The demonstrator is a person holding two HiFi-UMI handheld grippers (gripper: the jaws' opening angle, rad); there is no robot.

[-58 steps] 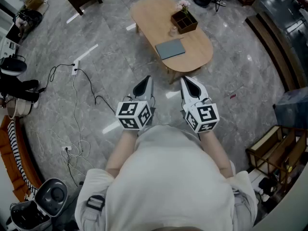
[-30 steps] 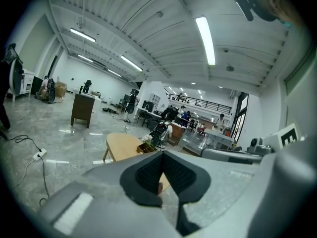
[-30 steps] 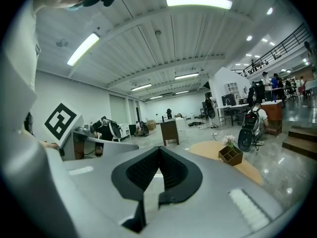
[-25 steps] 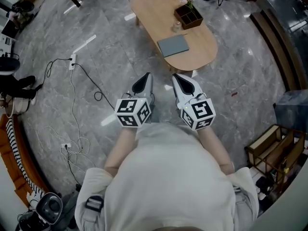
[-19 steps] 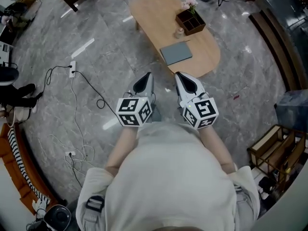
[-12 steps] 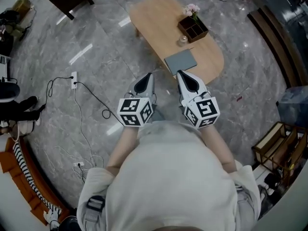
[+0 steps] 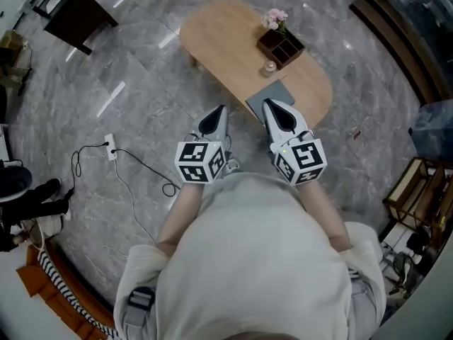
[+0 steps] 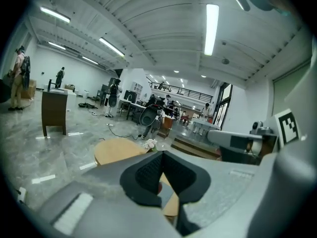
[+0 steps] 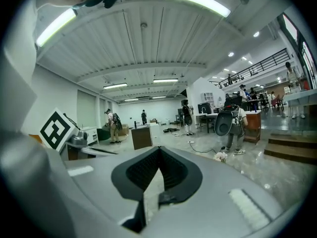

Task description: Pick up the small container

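In the head view a small clear container (image 7: pixel 269 67) stands on the oval wooden table (image 7: pixel 226 37). It is beside a dark divided wooden box (image 7: pixel 281 46) that holds pink flowers (image 7: pixel 274 18). A grey pad (image 7: pixel 272 98) lies at the table's near edge. My left gripper (image 7: pixel 219 110) is shut and empty over the floor, short of the table. My right gripper (image 7: pixel 269 105) is shut too, its tips over the near edge of the grey pad. The left gripper view shows the shut left gripper (image 8: pixel 162 152), the table (image 8: pixel 116 150) and the flowers (image 8: pixel 150 144) beyond it.
A cable (image 7: pixel 138 168) and power strip (image 7: pixel 111 147) lie on the marble floor at left. A dark cabinet (image 7: pixel 74 6) stands far left, a wooden rack (image 7: pixel 417 197) at right. The right gripper view shows distant people and a dark cabinet (image 9: pixel 142 135).
The table has drawn closer, and the grey pad now reaches the right gripper's tips. Both grippers keep side by side and stay shut.
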